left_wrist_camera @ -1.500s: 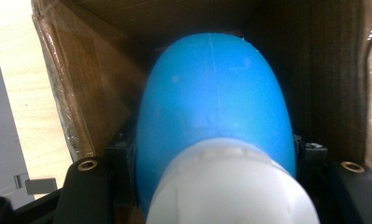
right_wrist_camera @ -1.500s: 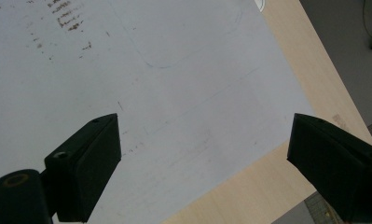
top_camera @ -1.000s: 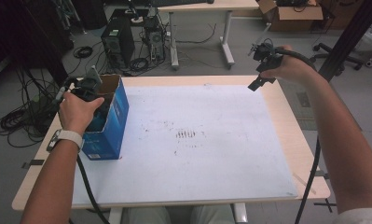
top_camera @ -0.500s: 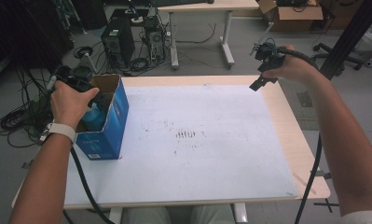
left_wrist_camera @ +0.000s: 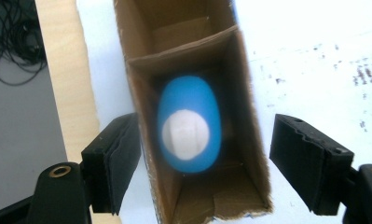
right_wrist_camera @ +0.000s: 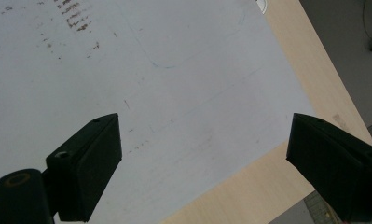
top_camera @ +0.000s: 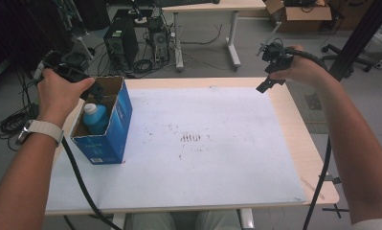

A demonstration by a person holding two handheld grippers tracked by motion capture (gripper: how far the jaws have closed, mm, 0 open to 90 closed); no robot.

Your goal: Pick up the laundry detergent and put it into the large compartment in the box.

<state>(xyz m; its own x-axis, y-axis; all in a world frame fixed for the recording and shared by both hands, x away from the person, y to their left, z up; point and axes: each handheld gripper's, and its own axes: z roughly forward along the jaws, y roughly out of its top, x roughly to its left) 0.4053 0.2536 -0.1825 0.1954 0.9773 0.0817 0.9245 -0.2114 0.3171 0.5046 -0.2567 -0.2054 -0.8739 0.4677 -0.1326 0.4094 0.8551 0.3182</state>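
The table [top_camera: 294,143] took up most of the high view, wood edge with a big white sheet [top_camera: 207,143] over it, smudged with dark marks near the middle of the frame. Those marks looked a bit like writing, but I couldn't read any of it. The right gripper view caught the same smudges in its upper left, plus faint pen lines on the sheet that the high view was too far off to show.

At the left of the high view a blue cardboard box [top_camera: 113,125] stood open on the sheet. There was some pale print low on its blue side, too small to make out. The left gripper view looked straight down into it and showed a cardboard divider splitting it into compartments, which the high view barely hinted at.

The blue bottle [left_wrist_camera: 189,125] with a white cap sat upright in the nearer compartment, blurry in that view, no label readable. In the high view most of it was hidden by the box wall.

The left gripper [left_wrist_camera: 204,161] hung above the box, jaws partway apart and just been opening, straddling the box walls without touching the bottle. The hand mostly covered it from above.

The right gripper [right_wrist_camera: 204,172], upper right of the high view, was spread wide over bare sheet, holding nothing.
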